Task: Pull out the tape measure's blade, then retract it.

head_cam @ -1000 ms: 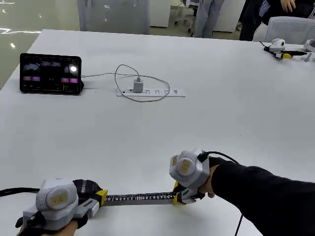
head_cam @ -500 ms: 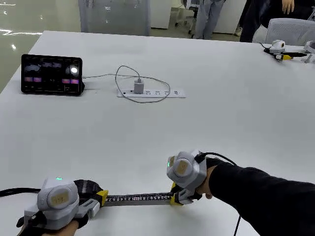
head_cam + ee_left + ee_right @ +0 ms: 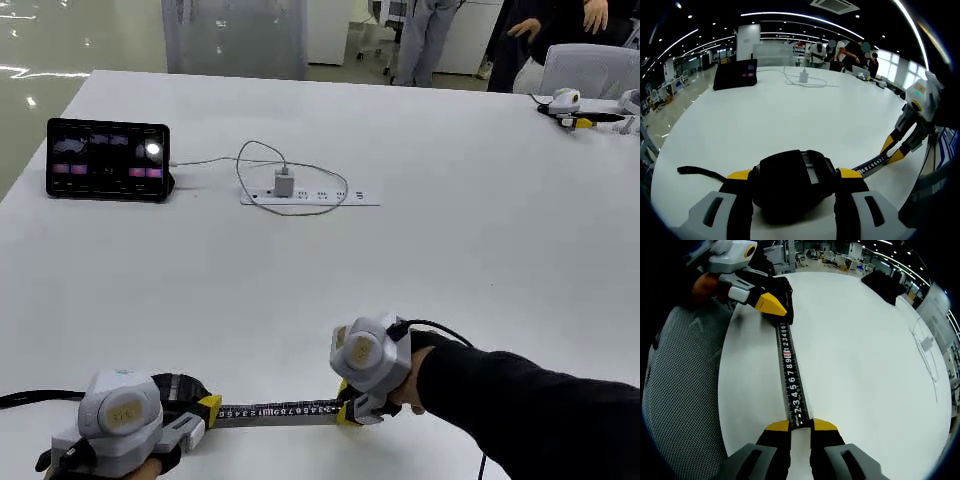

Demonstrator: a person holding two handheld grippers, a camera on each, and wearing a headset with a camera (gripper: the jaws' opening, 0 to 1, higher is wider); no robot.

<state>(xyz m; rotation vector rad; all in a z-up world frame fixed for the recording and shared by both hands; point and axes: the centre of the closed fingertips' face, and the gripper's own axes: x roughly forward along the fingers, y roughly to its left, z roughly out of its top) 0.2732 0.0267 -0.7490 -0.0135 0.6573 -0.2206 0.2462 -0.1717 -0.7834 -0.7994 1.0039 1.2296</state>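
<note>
A: While the blade (image 3: pixel 790 365) is lying part-drawn along the surface (image 3: pixel 400 250), what is remaining?

B: Retracting, I am guessing. The left hand-held gripper (image 3: pixel 795 174) is clamping the tape measure (image 3: pixel 182 388); the right hand-held gripper (image 3: pixel 801 426) is pinching the blade's tip.

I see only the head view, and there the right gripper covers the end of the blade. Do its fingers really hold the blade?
Observer: Yes. In the right gripper view, the right gripper is shut on the blade near its tip, just before the printed 2.
Operator: Is the case held too?
Observer: Yes. In the left gripper view, the black tape measure case sits clamped between the yellow fingers of the left gripper.
</note>
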